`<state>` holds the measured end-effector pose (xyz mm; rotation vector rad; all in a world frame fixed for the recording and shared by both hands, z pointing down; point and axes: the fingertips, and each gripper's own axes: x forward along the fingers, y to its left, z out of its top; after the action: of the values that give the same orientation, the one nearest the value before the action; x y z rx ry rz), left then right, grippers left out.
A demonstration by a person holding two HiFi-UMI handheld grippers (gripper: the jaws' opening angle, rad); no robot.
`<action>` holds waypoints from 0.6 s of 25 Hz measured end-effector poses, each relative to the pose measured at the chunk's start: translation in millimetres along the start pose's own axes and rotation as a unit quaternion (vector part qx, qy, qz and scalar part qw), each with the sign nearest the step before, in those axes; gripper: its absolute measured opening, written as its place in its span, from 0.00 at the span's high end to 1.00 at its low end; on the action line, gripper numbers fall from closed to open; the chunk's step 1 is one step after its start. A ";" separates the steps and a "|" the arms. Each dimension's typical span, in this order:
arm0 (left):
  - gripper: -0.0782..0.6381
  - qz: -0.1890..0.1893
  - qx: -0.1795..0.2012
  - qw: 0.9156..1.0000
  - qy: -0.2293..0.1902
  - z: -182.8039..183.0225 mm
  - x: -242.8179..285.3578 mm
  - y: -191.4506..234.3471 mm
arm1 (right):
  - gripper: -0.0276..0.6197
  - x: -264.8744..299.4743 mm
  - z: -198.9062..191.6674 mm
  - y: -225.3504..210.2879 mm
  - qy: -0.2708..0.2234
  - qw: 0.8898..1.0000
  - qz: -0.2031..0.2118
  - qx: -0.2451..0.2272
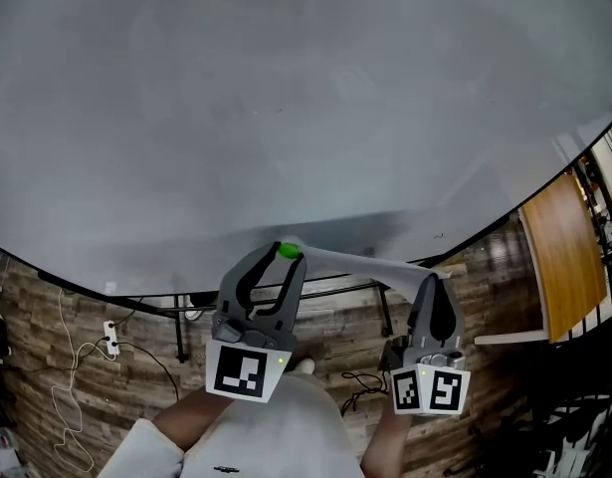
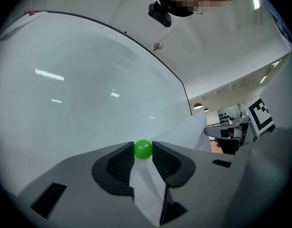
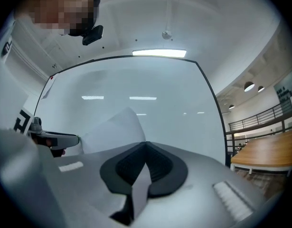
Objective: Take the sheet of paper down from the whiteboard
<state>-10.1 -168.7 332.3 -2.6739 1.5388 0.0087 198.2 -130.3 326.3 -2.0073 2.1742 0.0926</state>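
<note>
What my left claw (image 2: 142,155) grips: the green ball (image 2: 143,149). The pads press on both its sides and the jaws stand wide to fit it. I take it for the magnet that pinned the paper, so it has to come away first.
Sheet of paper (image 1: 370,264): it hangs as a band between my two claws, one end running under the ball and the other in my right claw. Whether any of it touches the board I cannot tell.
Right claw (image 3: 146,146): jaws fully together on the sheet's edge, I judge so that it can't drop once the ball is off.
Whiteboard (image 1: 286,98): just beyond both claws, bare and wide, with a dark frame along the bottom.
In the way: nothing between claws and board. The risk I see is creasing the paper if my hands pull apart.
Farther off: the stand's dark legs (image 1: 181,332) on the wood floor (image 1: 27,307) below, and a wooden table (image 1: 564,257) to the right.
</note>
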 end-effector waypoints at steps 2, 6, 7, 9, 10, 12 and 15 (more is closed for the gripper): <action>0.72 -0.014 -0.005 1.000 0.003 -4.0 -1.4 0.5 | 0.94 -6.0 1.3 -3.1 -0.003 1.000 -0.012 -0.018; 0.72 -0.051 -0.012 0.999 0.006 -9.7 -5.4 -3.2 | 0.94 -16.8 -4.1 -6.0 0.004 0.999 -0.026 -0.037; 0.72 -0.058 -0.010 0.998 0.008 -10.9 -5.4 -4.2 | 0.94 -19.5 -6.2 -6.8 0.005 0.999 -0.029 -0.038; 0.72 -0.066 -0.007 0.998 0.012 -13.1 -4.3 -5.1 | 0.94 -24.4 -10.9 -8.1 0.005 0.999 -0.036 -0.037; 0.72 -0.068 -0.007 0.998 0.013 -13.9 -3.7 -5.0 | 0.94 -26.9 -13.4 -8.3 0.004 0.999 -0.039 -0.038; 0.72 -0.073 -0.009 0.997 0.015 -15.7 -2.7 -4.5 | 0.94 -31.0 -18.3 -7.6 0.006 0.998 -0.045 -0.043; 0.72 -0.079 -0.016 0.996 0.021 -20.4 -3.1 -3.7 | 0.94 -34.3 -23.5 -4.9 0.010 0.997 -0.051 -0.049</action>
<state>-8.9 -165.2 352.9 -2.8312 1.3434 -0.0309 203.4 -101.0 355.7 -2.1763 2.1136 0.1695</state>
